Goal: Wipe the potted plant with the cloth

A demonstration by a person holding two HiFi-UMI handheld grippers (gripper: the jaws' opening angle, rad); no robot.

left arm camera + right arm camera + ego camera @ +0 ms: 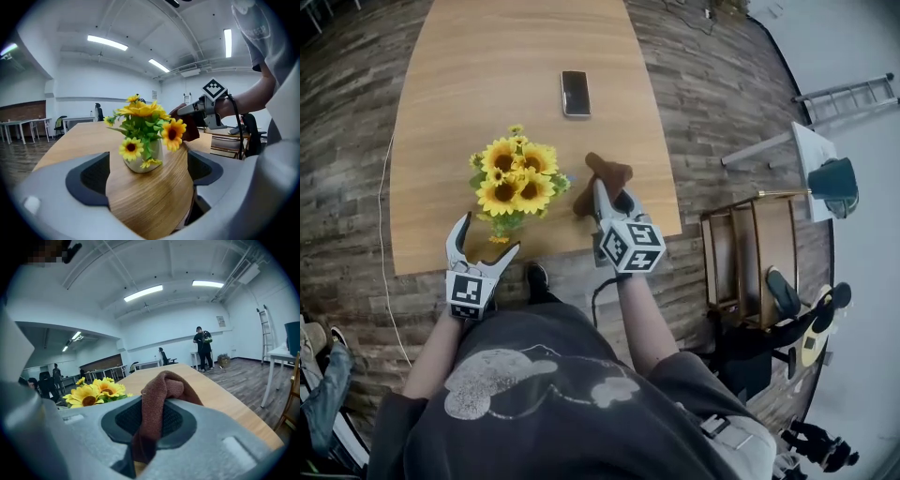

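Observation:
A potted plant of yellow sunflowers in a small white pot stands near the front edge of the wooden table. In the left gripper view the plant sits just beyond my open jaws, with only table between them. My left gripper hovers at the table's front edge, below the pot. My right gripper is shut on a brown cloth, held just right of the flowers. In the right gripper view the cloth bulges up between the jaws, and the sunflowers lie to its left.
A phone lies flat on the table farther back. Right of the table stand a wooden chair and a white side table with a dark object on it. A ladder leans at the far right.

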